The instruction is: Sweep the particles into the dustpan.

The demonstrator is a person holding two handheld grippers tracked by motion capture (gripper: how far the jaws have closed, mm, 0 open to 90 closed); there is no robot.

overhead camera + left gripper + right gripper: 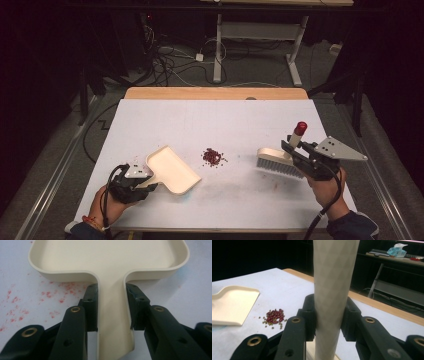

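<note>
cream plastic dustpan (pixel 172 170) lies flat toward the near-left part of the white surface (pixel 215 125), its open mouth angled toward the middle, and the left tongs (pixel 111 307) are clamped on its handle, one jaw on each side. the right tongs (pixel 329 315) are closed round the pale handle of the brush (pixel 280 161), which stands near the right edge with its bristles down on the surface and its red cap up. between pan and brush, well apart from both, sits the small heap of red beans (pixel 212 156), with a few greenish ones strewn at its rim.

to sweep well, i judge it best to press the pan's lip flat against the surface just beside the heap, then draw the brush in low, short strokes from the far side toward the pan. quick flicks would probably scatter the beans across the surface.
</note>
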